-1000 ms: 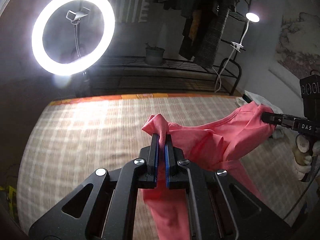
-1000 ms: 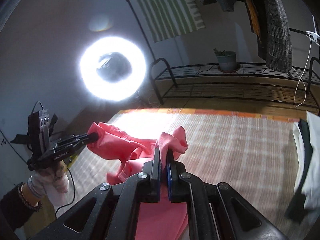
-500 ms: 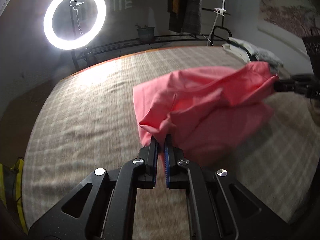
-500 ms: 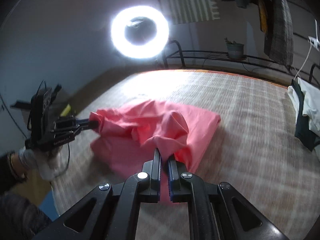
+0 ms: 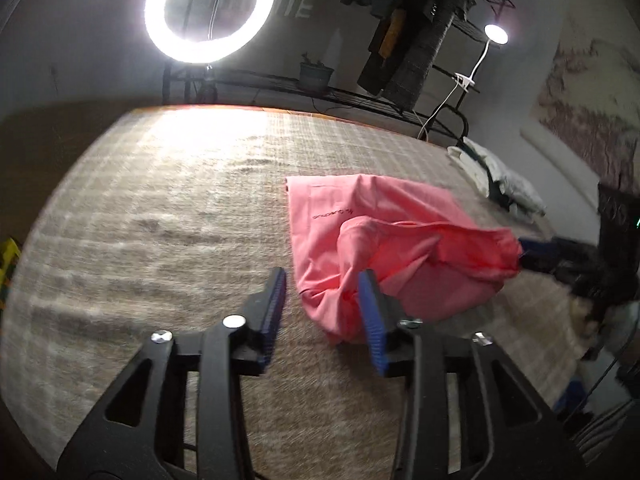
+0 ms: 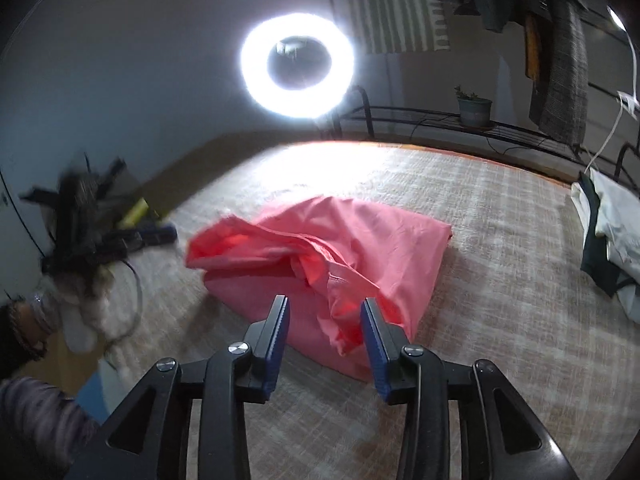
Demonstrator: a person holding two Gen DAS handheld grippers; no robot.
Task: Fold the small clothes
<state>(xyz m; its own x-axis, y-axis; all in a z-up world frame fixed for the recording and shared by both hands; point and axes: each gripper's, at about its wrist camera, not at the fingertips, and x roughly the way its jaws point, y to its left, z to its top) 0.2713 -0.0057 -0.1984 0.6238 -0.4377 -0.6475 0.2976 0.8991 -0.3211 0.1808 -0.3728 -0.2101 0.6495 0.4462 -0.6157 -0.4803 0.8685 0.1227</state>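
A: Starting at the left of the left wrist view, what lies before your tool?

B: The woven mat (image 5: 168, 216) fills the left and centre, with the ring light (image 5: 210, 12) standing beyond its far edge. Your left gripper (image 5: 322, 312) has its jaws spread apart, holding nothing; its right finger touches the near hem of the pink garment (image 5: 384, 240).

A: And where does the garment sit?

B: It lies on the mat, right of centre. Its far part is flat, with a line of small print showing; its near part is bunched into a raised fold. At the fold's right end you see your right gripper (image 5: 536, 254), blurred in this view, just beside the cloth. Beyond it, a pile of pale and dark clothes (image 5: 500, 178) rests near the mat's right edge.

A: Now the right wrist view, left to right?

B: Your left gripper (image 6: 160, 236) appears blurred at the far left, apart from the garment's nearest corner. The pink garment (image 6: 360, 236) lies mid-mat in a loose, crumpled heap. Your right gripper (image 6: 324, 328) is released, fingers wide, with the garment's near folds lying between them, ungrasped. At the right edge sits the clothes pile (image 6: 612, 232), well apart from the garment.
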